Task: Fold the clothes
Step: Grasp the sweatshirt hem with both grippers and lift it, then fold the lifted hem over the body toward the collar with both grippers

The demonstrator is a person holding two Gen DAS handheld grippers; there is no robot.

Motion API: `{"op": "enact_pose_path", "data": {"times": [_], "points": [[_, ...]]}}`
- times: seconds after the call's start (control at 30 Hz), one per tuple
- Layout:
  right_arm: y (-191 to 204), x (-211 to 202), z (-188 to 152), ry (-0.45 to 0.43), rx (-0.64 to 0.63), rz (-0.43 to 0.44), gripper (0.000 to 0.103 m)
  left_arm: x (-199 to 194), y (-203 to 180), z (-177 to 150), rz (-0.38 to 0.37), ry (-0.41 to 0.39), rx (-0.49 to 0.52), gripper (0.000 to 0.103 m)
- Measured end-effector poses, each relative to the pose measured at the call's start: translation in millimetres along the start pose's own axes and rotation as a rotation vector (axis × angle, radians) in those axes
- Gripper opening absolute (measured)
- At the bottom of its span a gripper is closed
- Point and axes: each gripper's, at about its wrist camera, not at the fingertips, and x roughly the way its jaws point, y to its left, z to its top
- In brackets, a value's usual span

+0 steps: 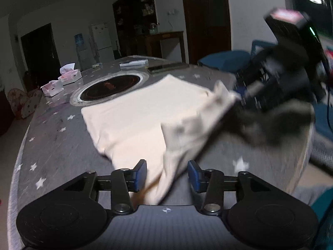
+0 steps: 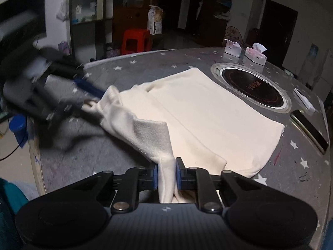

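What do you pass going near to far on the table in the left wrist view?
Left gripper → cream garment → round cooktop → remote.

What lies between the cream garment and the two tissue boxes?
The round black cooktop set in the table, seen in both views.

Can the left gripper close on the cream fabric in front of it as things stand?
Probably yes. The left gripper has its jaws open, and a fold of the cream garment already hangs between them, with nothing else in the gap. The right gripper grips another part, well clear.
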Motion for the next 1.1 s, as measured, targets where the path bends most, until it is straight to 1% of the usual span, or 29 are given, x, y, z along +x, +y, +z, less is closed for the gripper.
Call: {"op": "enact_pose_path", "data": {"times": [0.1, 0.2, 0.27, 0.3, 0.33, 0.4, 0.43, 0.5, 0.63, 0.8, 0.9, 1.0, 1.1], "points": [[-4, 0, 2, -0.003, 0.013, 0.003, 0.015, 2, -3, -7, 0.029, 0.014, 0.046, 0.05], [-5, 0, 3, -0.004, 0.019, 0.001, 0.015, 5, -5, -11, 0.058, 0.024, 0.086, 0.049], [-5, 1, 3, -0.003, 0.021, -0.004, 0.015, 7, -4, -11, 0.053, 0.018, 0.086, 0.037], [-3, 0, 2, -0.003, 0.024, -0.008, 0.015, 8, -3, -10, 0.056, 0.017, 0.085, 0.028], [-2, -1, 1, -0.003, 0.025, -0.012, 0.014, 8, -2, -10, 0.058, 0.015, 0.08, 0.021], [0, -2, -2, -0.002, 0.026, -0.019, 0.009, 7, 3, -8, 0.05, 0.004, 0.042, 0.016], [1, -3, -3, -0.002, 0.026, -0.022, 0.009, 4, 3, -8, 0.048, -0.004, 0.032, 0.014], [3, -6, -5, -0.005, 0.022, -0.023, 0.008, -2, 4, -6, 0.041, -0.018, 0.014, 0.012], [9, -20, -8, -0.015, 0.005, -0.018, 0.008, -20, -3, -5, 0.017, -0.034, 0.012, 0.012], [23, -52, -11, -0.038, -0.009, 0.005, 0.008, -53, -19, -4, -0.011, -0.06, 0.002, 0.011], [33, -76, -13, -0.053, -0.01, 0.025, 0.008, -81, -25, -1, -0.024, -0.101, -0.036, 0.01], [42, -101, -14, -0.073, -0.001, 0.042, 0.008, -108, -27, 6, -0.039, -0.161, -0.09, 0.009], [47, -124, -11, -0.093, 0.004, 0.05, 0.007, -116, -23, 17, -0.039, -0.197, -0.106, 0.008]]}}
